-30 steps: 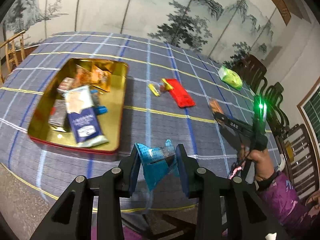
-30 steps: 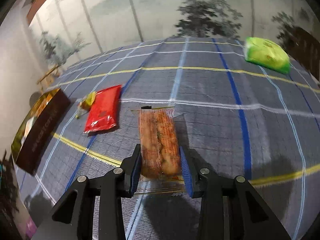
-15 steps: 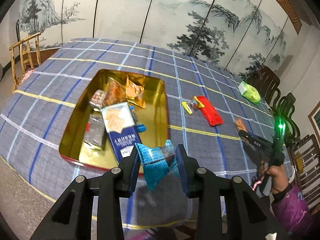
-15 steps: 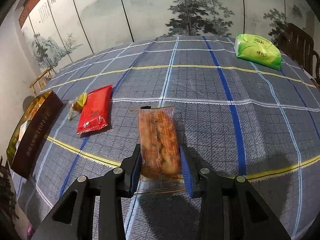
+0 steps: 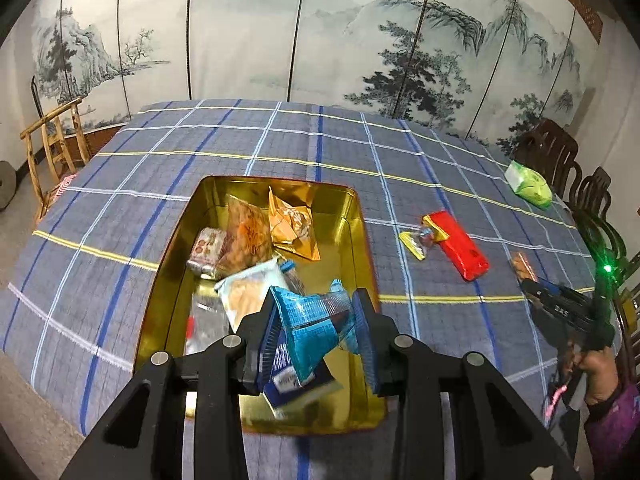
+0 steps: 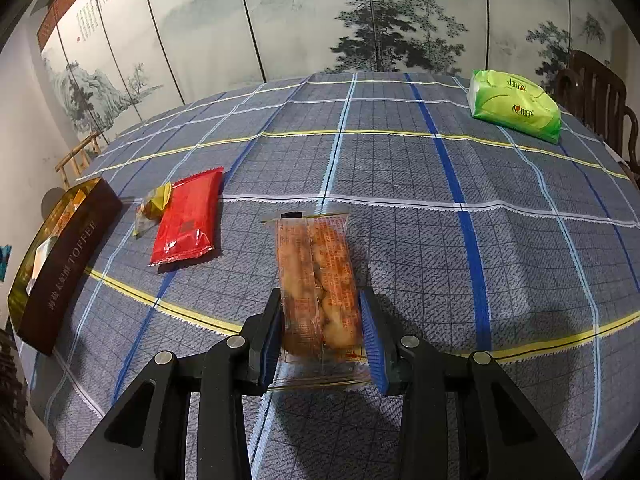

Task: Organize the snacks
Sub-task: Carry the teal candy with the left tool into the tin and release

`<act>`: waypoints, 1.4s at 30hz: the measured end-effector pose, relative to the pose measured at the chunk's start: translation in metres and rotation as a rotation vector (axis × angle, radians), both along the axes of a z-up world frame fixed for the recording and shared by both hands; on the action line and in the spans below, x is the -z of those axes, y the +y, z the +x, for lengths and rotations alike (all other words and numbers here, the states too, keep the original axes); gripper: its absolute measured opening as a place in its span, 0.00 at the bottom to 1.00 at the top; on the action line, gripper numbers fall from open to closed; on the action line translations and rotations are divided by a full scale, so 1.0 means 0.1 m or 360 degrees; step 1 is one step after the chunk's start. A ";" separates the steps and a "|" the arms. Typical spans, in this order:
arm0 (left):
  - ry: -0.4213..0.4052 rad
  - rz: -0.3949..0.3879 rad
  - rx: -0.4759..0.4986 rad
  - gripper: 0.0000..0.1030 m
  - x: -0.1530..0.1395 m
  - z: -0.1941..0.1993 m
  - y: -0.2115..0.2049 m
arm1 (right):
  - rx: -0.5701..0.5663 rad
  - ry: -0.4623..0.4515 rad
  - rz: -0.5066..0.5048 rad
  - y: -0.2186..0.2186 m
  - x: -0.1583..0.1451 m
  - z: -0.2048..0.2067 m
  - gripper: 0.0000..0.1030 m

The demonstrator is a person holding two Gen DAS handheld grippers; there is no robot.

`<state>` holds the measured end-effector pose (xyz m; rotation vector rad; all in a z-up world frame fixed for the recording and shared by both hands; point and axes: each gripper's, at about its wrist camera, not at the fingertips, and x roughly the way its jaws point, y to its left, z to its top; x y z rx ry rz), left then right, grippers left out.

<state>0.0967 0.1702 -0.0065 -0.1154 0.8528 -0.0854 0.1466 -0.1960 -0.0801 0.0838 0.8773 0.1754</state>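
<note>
My left gripper (image 5: 318, 334) is shut on a blue snack packet (image 5: 310, 326) and holds it above the near part of the gold tin (image 5: 362, 232), which holds several snacks. My right gripper (image 6: 322, 334) is shut on an orange biscuit packet (image 6: 318, 276) that lies lengthwise on the checked tablecloth. In the left wrist view the right gripper (image 5: 532, 280) shows at the far right with the biscuit packet (image 5: 520, 266). A red packet (image 6: 186, 218) and a small yellow candy (image 6: 154, 206) lie between the tin (image 6: 64, 260) and the biscuit packet.
A green packet (image 6: 514, 106) lies at the table's far right corner; it also shows in the left wrist view (image 5: 528, 186). Dark wooden chairs (image 5: 560, 160) stand along the right side. A light wooden chair (image 5: 56, 148) stands at the far left. A painted screen stands behind the table.
My left gripper has moved left and forward with the blue packet, from beside the tin to over its near part. The right gripper has stayed shut on the biscuit packet.
</note>
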 end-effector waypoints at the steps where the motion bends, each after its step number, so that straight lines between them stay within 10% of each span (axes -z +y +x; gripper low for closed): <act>1: 0.0000 0.0016 -0.0002 0.30 0.01 0.05 0.00 | 0.0000 0.0000 0.0001 0.00 0.00 0.00 0.37; 42: 0.0095 0.0252 0.0011 0.31 0.40 0.81 -0.18 | 0.0000 0.0001 -0.0003 0.01 0.00 0.01 0.37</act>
